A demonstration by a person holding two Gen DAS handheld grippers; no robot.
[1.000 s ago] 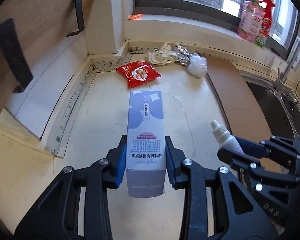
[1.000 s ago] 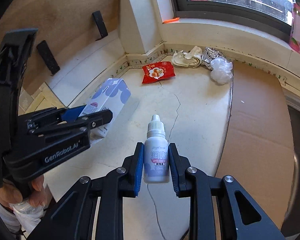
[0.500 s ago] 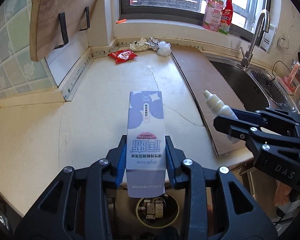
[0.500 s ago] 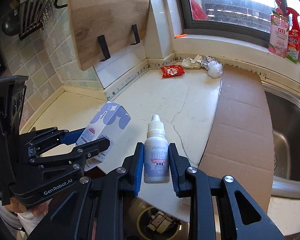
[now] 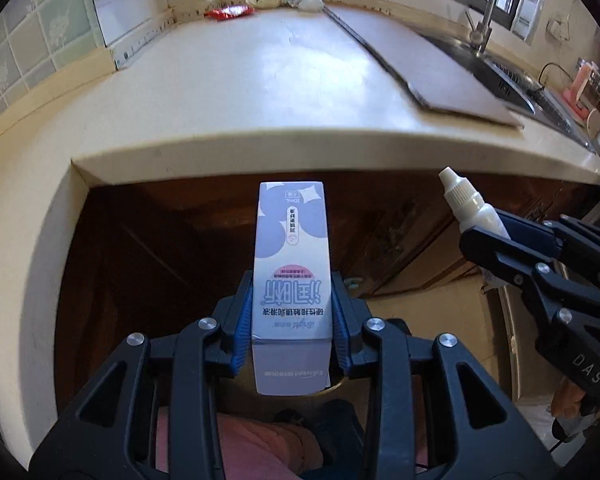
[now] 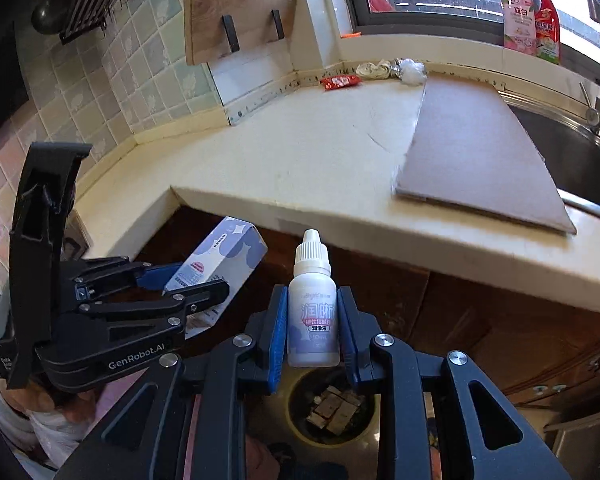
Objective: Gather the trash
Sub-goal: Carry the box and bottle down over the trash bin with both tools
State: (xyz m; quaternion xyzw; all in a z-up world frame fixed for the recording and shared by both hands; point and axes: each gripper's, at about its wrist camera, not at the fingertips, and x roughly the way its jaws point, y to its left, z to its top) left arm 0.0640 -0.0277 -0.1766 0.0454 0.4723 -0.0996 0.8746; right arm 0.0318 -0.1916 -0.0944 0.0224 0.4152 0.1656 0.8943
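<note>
Left gripper (image 5: 292, 328): we have its blue pads clamped on the two long sides of the lilac carton (image 5: 290, 280); the grip sits low on the box so most of it sticks out ahead of the fingers, free to fall once we let go; it shows in the right wrist view too, at the left edge.
Carton: held out past the countertop (image 5: 260, 92) edge, in front of the dark cupboard doors (image 5: 160, 240); we judge it is over or close to the bin, whose rim only peeks out beneath it in the left view.
Trash bin (image 6: 332, 404): round, open-topped, on the floor below both tools; scraps already lie inside; we read it as the drop target.
Right gripper (image 6: 312, 332): jaws shut on the dropper bottle (image 6: 312, 312), pads on its body below the cap; the bottle stands upright between the fingers, directly above the bin mouth in the right view, so a plain release should land it.
Step in hand: we judge both items are carried and at the point of dropping; neither is released yet.
Still on the counter, far back by the window wall: a red snack wrapper (image 6: 340, 81), crumpled paper (image 6: 374, 69), foil (image 6: 396, 66) and a white plastic wad (image 6: 414, 70); these are left for us to collect.
Cardboard sheet (image 6: 472, 148): lying flat beside the sink (image 6: 572, 152); whether it counts as trash we cannot tell.
</note>
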